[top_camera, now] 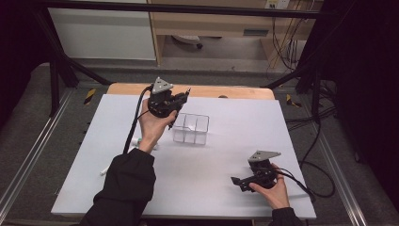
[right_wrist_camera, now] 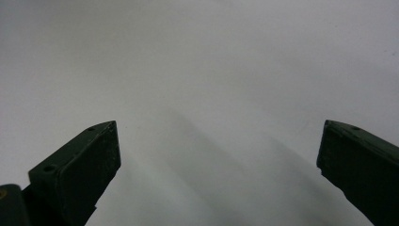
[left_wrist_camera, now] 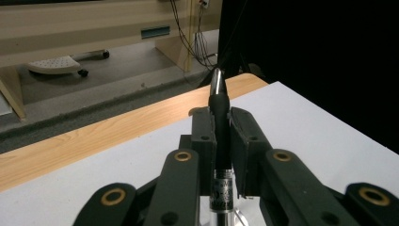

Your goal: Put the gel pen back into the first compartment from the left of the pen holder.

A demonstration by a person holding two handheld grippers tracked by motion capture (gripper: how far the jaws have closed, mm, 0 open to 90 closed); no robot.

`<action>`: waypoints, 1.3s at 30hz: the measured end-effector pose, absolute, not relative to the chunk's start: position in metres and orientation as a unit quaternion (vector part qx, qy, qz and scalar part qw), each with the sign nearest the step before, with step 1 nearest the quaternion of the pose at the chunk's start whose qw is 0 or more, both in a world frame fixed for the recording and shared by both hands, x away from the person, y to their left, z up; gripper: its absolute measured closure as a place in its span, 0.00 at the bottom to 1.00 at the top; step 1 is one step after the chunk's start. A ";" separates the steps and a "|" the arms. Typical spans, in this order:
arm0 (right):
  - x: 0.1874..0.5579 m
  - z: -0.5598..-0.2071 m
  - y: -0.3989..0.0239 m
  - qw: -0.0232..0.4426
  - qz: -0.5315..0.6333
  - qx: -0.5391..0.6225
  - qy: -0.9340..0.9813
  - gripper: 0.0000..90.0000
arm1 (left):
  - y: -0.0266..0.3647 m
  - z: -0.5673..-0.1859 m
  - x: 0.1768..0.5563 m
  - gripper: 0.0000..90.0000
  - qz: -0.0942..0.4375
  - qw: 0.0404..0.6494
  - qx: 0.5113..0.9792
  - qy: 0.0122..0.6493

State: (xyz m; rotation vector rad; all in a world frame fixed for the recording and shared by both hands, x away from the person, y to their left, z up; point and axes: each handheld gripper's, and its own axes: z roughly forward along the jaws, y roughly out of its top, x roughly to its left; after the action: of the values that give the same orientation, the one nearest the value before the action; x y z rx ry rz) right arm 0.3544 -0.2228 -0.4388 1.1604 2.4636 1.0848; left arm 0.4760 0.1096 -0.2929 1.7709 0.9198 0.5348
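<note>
My left gripper [top_camera: 181,98] is raised above the white table top [top_camera: 226,141], just left of and above a clear plastic box with compartments [top_camera: 190,128]. Its jaws are shut on a black pen with a silver tip [left_wrist_camera: 221,127], which stands up between the pads and points away toward the table's far edge; the same pen [top_camera: 187,93] pokes out past the jaws in the high view. My right gripper [top_camera: 236,181] rests low over the near right part of the table, pointing left. Its jaws [right_wrist_camera: 219,155] stand wide open over bare white surface, nothing between them.
Small white items [top_camera: 139,141] lie on the table by the left forearm, and another [top_camera: 103,172] nearer the left edge. The wooden tabletop edge [top_camera: 207,91] shows beyond the white sheet. Cables [top_camera: 315,155] trail off the right side.
</note>
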 end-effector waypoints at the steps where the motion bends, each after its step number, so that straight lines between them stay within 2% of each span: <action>1: 0.354 -0.439 -0.223 0.105 0.368 0.394 0.836 0.01 | 0.109 -0.293 0.478 0.89 0.224 0.512 0.736 0.383; 30: 0.354 -0.440 -0.222 0.104 0.366 0.392 0.837 0.01 | 0.090 -0.325 0.525 0.89 0.230 0.498 0.744 0.381; 39: 0.354 -0.440 -0.222 0.104 0.363 0.391 0.839 0.01 | 0.088 -0.335 0.528 0.89 0.223 0.494 0.753 0.372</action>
State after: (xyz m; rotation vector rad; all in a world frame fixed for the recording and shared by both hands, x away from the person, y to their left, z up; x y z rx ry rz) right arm 0.3543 -0.2221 -0.4402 1.1532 2.4748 1.0716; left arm 0.5281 0.0883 -0.3346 1.8261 0.9030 0.5406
